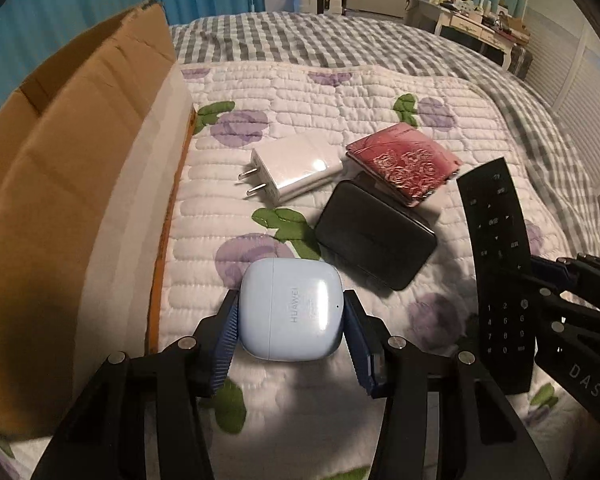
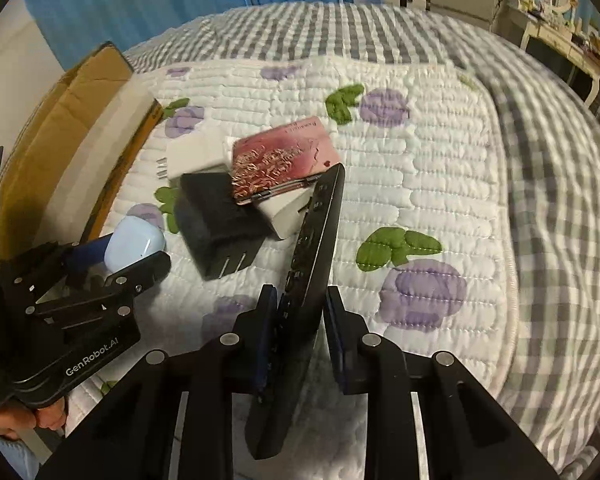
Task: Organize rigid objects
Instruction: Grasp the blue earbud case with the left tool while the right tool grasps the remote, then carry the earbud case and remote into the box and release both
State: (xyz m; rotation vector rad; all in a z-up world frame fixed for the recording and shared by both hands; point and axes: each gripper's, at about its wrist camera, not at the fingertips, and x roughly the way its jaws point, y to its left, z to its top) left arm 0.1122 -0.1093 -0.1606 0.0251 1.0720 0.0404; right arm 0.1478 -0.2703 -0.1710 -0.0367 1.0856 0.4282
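On the quilt [image 1: 380,92], the left gripper [image 1: 291,322] clamps the pale blue earbud case [image 1: 292,312]. At its three o'clock, the right gripper [image 2: 300,320] pinches the black remote [image 2: 312,248]. A cardboard box [image 1: 60,160] stands at nine o'clock.

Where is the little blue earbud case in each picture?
Left wrist view: earbud case sits bottom centre, between the left hand-held gripper pads.
Right wrist view: it shows at the left edge, partly hidden behind that gripper.
Shared landmark: the black charger, just beside the case in both views.
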